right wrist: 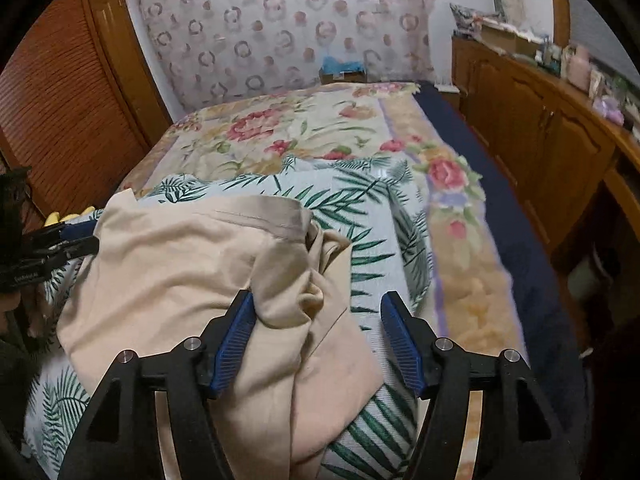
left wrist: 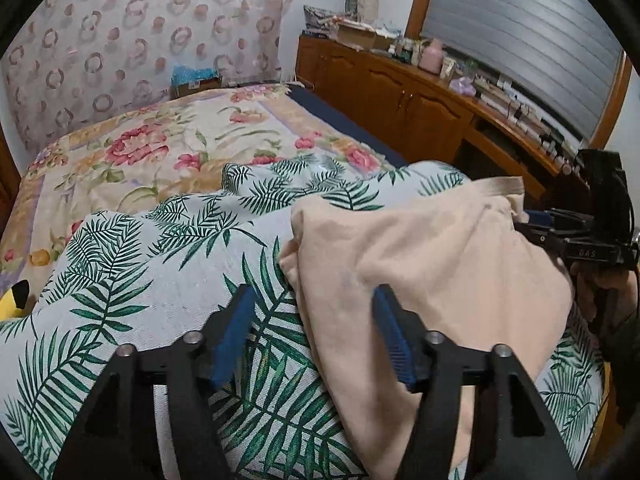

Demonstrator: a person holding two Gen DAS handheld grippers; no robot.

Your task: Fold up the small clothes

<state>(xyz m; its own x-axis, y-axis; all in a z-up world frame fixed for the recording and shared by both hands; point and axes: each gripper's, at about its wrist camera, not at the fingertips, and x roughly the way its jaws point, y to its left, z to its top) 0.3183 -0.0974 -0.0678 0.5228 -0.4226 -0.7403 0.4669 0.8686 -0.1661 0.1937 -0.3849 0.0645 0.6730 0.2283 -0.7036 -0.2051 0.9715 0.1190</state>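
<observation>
A pale peach garment (left wrist: pixel 424 256) (right wrist: pixel 172 264) lies loosely folded and rumpled on a white cloth with green leaf print (left wrist: pixel 160 280) (right wrist: pixel 372 224) spread over the bed. My left gripper (left wrist: pixel 314 320) stands open over the garment's left edge, with leaf cloth and the garment's edge between its wide-apart blue pads. My right gripper (right wrist: pixel 318 320) is open too; a bunched fold of the garment sits between its fingers and brushes the left pad, while the right pad hangs free over the leaf cloth. Each gripper shows at the other view's edge, beside the garment.
A floral blanket (left wrist: pixel 160 148) (right wrist: pixel 304 128) covers the far half of the bed. Wooden cabinets (left wrist: pixel 400 96) (right wrist: pixel 532 132) with cluttered tops run along the right. A slatted wooden door (right wrist: pixel 60 120) stands left. A yellow plush toy (left wrist: pixel 12 300) lies at the bed's left edge.
</observation>
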